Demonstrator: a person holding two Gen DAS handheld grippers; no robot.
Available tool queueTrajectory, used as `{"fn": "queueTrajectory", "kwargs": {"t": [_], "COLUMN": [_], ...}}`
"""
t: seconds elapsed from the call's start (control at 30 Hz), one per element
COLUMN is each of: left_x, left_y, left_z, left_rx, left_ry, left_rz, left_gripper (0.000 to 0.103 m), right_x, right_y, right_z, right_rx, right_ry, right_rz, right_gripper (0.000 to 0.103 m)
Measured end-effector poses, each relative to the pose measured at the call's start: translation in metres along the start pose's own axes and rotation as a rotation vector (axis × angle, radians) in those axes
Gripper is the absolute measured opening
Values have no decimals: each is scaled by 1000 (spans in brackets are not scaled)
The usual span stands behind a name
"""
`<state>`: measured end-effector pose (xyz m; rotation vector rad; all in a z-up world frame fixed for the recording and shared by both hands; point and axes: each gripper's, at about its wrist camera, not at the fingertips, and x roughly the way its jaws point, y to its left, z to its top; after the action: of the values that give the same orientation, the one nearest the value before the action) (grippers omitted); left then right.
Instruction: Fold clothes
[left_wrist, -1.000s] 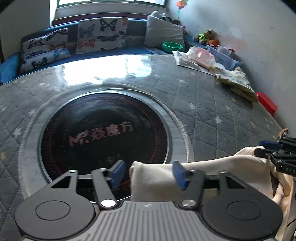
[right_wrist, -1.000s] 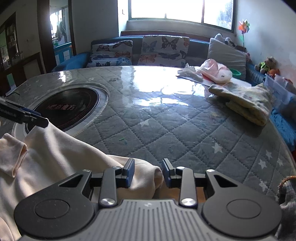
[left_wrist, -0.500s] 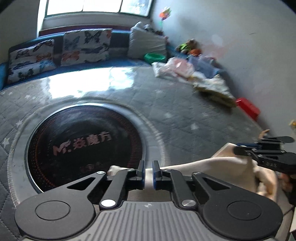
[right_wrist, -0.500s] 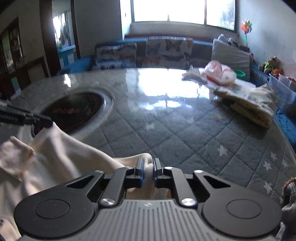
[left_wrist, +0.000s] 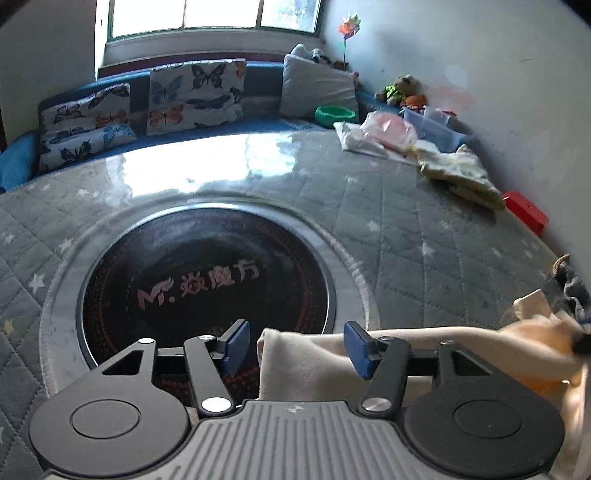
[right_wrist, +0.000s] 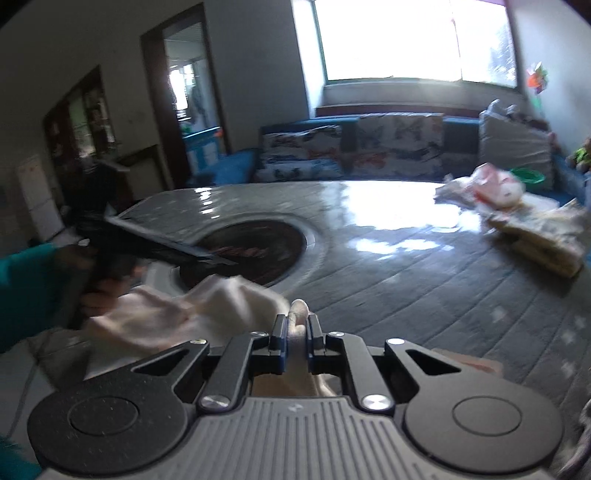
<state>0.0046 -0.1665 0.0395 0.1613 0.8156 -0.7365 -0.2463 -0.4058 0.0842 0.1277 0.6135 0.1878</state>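
tools: 2 (left_wrist: 293, 347) (right_wrist: 296, 332) | cream garment: 1 (left_wrist: 303, 362) | butterfly cushions: 3 (left_wrist: 195, 96) | grey pillow: 1 (left_wrist: 314, 88) | green bowl: 1 (left_wrist: 334, 115)

My left tool (left_wrist: 293, 347) has black linkage arms fixed with silver screws, blue pads (left_wrist: 236, 345) on its fingertips and a ribbed grey housing flanked by two round black discs. My right tool (right_wrist: 296, 339) is built the same. A teal sleeve (right_wrist: 26, 291) covers my left arm.
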Motion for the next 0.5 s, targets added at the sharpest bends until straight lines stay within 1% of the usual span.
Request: {"fn": "queueTrajectory", "kwargs": {"t": [0.1, 0.17, 0.23, 0.27, 0.3, 0.33, 0.37, 0.43, 0.5], "left_x": [6, 6, 3, 3, 1, -2, -6, -16, -29], "left_y": [5, 7, 8, 8, 7, 6, 4, 1, -2], "left_z": [-4, -7, -10, -10, -11, -12, -14, -16, -20], "left_rx": [-31, -42, -49, -47, -44, -39, -32, -15, 5], "left_ry": [15, 14, 12, 13, 12, 6, -6, -37, -69], "left_rz": [-34, -60, -88, -103, -115, -123, -129, -142, -172], "left_gripper": [60, 56, 33, 27, 19, 14, 12, 10, 10], "right_x": [-5, -7, -4, -3, -1, 1, 3, 9, 12], "right_y": [14, 23, 28, 30, 32, 33, 33, 34, 34], "right_z": [-11, -20, -28, -33, -37, -41, -44, -50, -53], "right_rx": [-46, -78, -99, -107, -115, -122, -128, -140, -143], "right_ry": [23, 44, 76, 94, 111, 127, 137, 160, 168], "right_rz": [49, 85, 106, 114, 121, 126, 128, 123, 121], "right_gripper": [8, 8, 9, 9, 9, 9, 9, 9, 8]}}
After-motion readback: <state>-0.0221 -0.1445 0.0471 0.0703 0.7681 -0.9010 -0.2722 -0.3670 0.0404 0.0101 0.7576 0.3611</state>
